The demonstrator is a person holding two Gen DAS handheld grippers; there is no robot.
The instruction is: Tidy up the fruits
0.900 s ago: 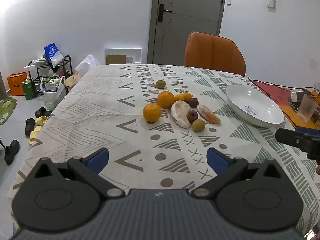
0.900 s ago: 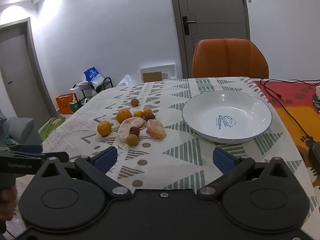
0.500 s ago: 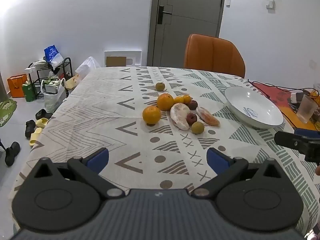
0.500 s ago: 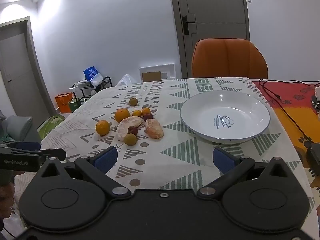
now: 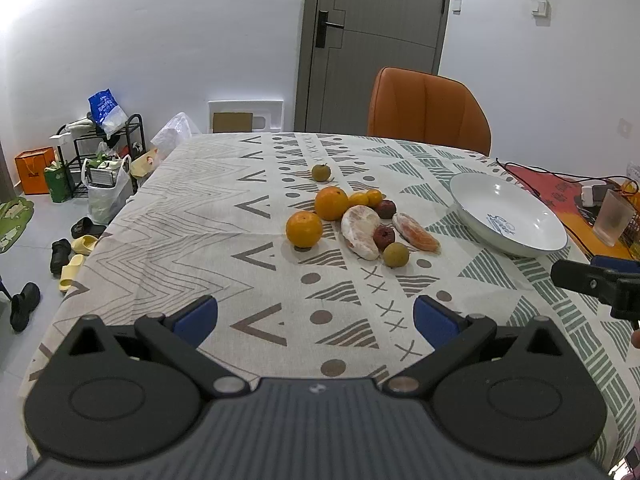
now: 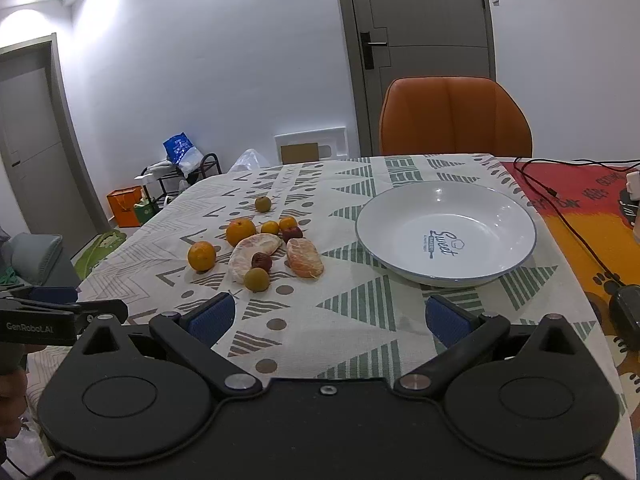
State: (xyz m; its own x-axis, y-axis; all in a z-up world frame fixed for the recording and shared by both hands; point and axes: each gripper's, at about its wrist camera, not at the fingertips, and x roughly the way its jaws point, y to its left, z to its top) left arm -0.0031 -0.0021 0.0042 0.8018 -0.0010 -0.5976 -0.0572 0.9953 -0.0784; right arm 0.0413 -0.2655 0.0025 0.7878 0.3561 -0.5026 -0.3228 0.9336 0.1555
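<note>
Here, both hand-held tools are hanging low over the near edge of the patterned cloth-covered table, and neither is carrying anything. The left gripper is showing its blue pads spread wide with only cloth between them; the right gripper is likewise gaping and empty.

The fruit is lying in a loose cluster ahead of both tools, well apart from either. From the left gripper it is sitting almost straight ahead and slightly right; from the right gripper it is sitting ahead and to the left, while the empty white shallow bowl with a blue rim is lying ahead and slightly right of that tool. The bowl is probably the destination, so the right hand seems the nearer one for drops.

The nearest piece is a small round greenish-brown fruit, touching or just beside a pale peeled citrus half whose long axis is running away from the cameras. A second peeled orange-fleshed segment is lying nearest the bowl. Two whole round oranges are sitting on the left flank.
</note>
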